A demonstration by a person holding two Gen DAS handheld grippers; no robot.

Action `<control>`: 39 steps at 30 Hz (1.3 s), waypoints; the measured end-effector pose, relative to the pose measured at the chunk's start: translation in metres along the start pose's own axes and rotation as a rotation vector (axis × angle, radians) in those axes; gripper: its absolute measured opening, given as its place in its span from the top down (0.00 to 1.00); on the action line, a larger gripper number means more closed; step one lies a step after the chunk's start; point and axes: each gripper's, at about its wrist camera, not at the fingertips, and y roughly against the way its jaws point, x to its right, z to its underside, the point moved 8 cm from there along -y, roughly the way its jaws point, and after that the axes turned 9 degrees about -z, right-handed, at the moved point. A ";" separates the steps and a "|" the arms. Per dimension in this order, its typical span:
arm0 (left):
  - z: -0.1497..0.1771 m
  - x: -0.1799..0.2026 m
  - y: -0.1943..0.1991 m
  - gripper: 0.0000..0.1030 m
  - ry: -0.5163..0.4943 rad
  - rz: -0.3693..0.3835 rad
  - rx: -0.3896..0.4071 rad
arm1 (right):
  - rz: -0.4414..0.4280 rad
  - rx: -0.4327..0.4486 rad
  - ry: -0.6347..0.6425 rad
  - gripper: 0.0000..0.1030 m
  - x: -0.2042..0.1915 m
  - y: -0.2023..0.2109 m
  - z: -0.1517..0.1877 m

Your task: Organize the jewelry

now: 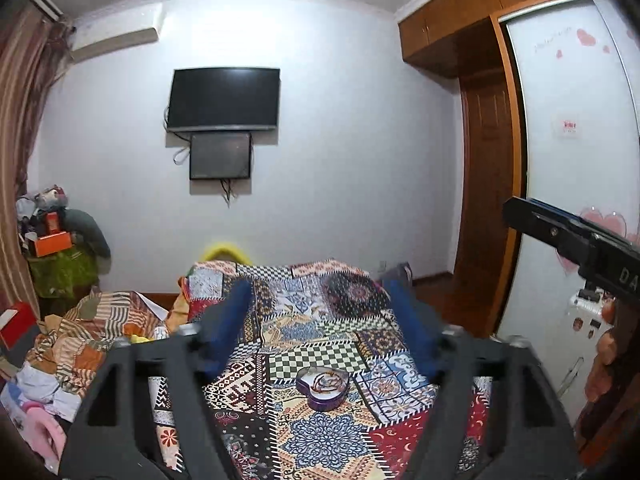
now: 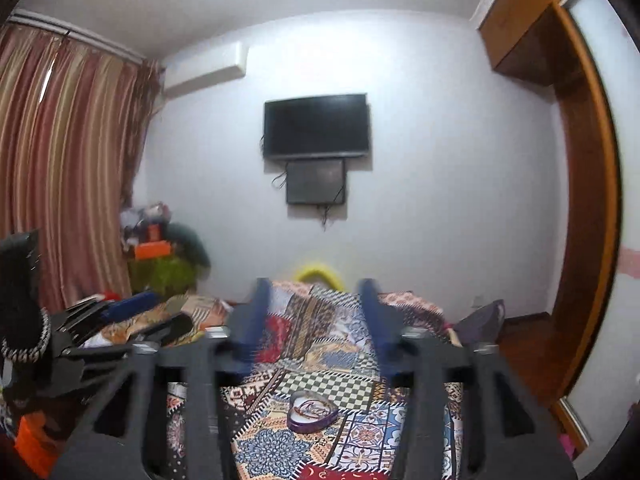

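Both grippers, left and right, hang released and empty above the bed. At six o'clock beneath them sits the purple heart-shaped tin, lid off, jewelry coiled inside. Judging by this, loading looks finished; next likely comes finding its lid.

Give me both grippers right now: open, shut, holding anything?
Left gripper: open, nothing between its fingers.
Right gripper: open, nothing between its fingers.
The heart-shaped box with the jewelry lies on the bed below, untouched by either.
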 end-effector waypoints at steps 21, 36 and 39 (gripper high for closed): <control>0.008 -0.011 0.017 0.08 0.034 -0.059 -0.003 | 0.128 0.011 0.043 0.00 -0.001 0.027 0.014; 0.011 -0.007 0.017 0.08 0.011 -0.080 -0.005 | 0.112 -0.021 0.028 0.00 0.002 0.027 0.017; 0.011 -0.006 0.015 0.08 0.013 -0.078 -0.008 | 0.111 -0.024 0.027 0.00 0.002 0.028 0.016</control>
